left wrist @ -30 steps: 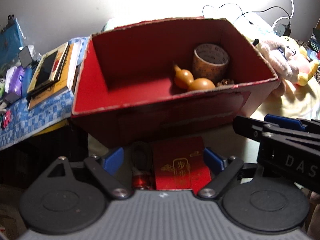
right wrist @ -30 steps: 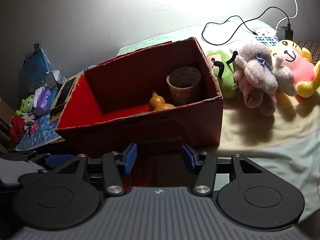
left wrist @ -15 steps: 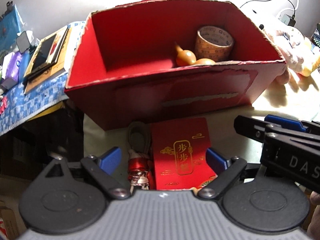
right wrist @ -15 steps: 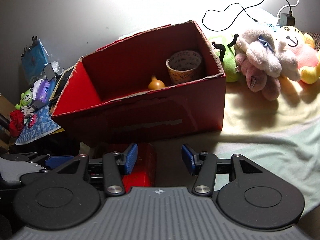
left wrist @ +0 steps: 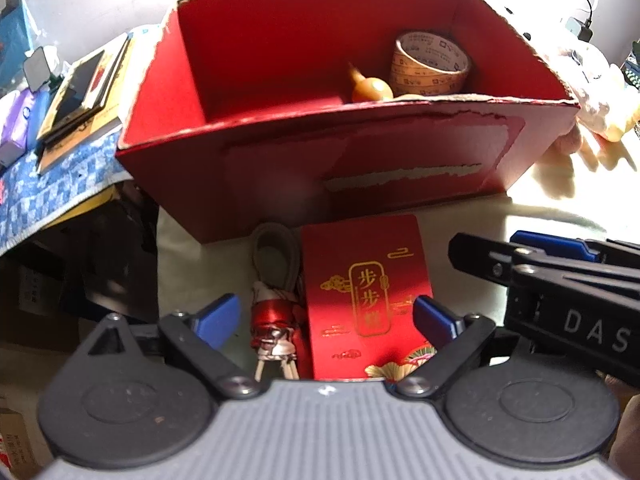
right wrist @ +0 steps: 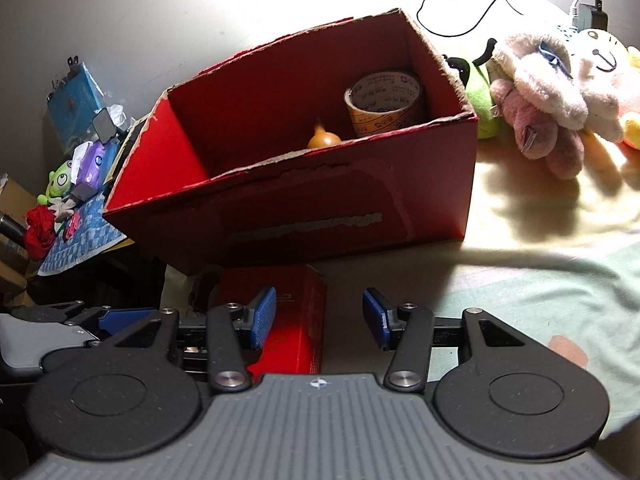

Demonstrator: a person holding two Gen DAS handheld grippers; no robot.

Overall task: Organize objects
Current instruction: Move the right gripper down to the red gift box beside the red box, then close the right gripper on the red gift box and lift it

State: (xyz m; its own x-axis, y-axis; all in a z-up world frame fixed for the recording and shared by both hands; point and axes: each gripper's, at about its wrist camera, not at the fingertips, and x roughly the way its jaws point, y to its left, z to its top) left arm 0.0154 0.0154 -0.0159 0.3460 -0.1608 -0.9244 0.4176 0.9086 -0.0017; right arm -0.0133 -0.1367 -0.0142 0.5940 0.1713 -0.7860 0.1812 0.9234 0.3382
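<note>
A red cardboard box [left wrist: 280,176] [right wrist: 320,216] stands open on the bed. Inside it are a roll of tape [left wrist: 430,64] [right wrist: 384,100] and an orange gourd [left wrist: 368,88] [right wrist: 322,140]. In front of the box lie a red packet with gold print [left wrist: 364,296] [right wrist: 300,320] and a red charm on a grey cord loop [left wrist: 274,312]. My left gripper [left wrist: 326,316] is open, its fingers on either side of the packet and charm. My right gripper [right wrist: 318,316] is open and empty just right of the packet; it also shows in the left wrist view [left wrist: 560,280].
Plush toys [right wrist: 560,92] lie right of the box. A side table with a blue cloth [left wrist: 52,176] holds books [left wrist: 80,96], tissue packs and small items on the left. A charger and cable [right wrist: 588,16] lie at the back right.
Both grippers have dropped lower and closer to the bed in front of the box. The packet and charm now lie fully between the left fingers. Both stay open.
</note>
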